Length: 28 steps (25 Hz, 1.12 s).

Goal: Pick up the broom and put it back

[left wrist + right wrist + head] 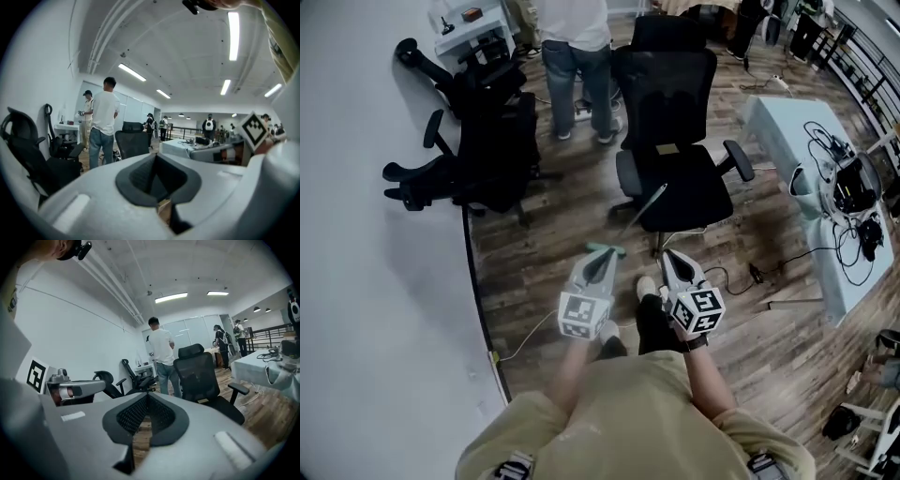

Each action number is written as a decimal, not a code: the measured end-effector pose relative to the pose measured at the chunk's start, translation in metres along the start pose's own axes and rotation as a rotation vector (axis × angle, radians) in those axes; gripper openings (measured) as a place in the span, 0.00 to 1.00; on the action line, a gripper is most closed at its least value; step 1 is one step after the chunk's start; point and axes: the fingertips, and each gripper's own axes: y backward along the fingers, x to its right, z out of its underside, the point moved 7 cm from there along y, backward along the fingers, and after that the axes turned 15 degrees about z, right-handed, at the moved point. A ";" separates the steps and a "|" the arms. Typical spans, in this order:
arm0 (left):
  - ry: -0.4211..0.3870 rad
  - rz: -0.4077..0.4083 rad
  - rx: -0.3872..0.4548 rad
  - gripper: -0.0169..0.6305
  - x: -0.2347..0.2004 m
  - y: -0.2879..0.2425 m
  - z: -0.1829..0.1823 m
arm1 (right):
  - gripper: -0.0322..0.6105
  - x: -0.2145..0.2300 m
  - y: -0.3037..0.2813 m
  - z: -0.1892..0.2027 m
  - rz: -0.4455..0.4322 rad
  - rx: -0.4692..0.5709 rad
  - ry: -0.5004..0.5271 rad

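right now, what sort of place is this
Most likely an open-plan office or lab workspace: black mesh swivel chairs stand on a wood-plank floor, a long pale table carries tangled cables, and strip lights hang overhead.

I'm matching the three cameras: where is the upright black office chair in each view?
Head view: office chair at upper centre.
Left gripper view: chair left of centre, mid-height.
Right gripper view: chair right of centre.
Shared landmark: the person in the white shirt, standing beside it.
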 end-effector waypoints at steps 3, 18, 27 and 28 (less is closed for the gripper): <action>-0.021 -0.002 -0.019 0.03 -0.021 -0.043 0.009 | 0.06 0.032 -0.045 -0.001 0.008 0.002 0.000; 0.147 -0.021 -0.192 0.03 -0.120 -0.219 0.100 | 0.14 0.156 -0.234 0.113 0.129 -0.258 -0.202; 0.215 -0.024 -0.291 0.03 -0.169 -0.267 0.185 | 0.31 0.183 -0.336 0.228 0.133 -0.406 -0.306; 0.224 -0.025 -0.291 0.03 -0.173 -0.271 0.191 | 0.33 0.187 -0.345 0.237 0.142 -0.421 -0.313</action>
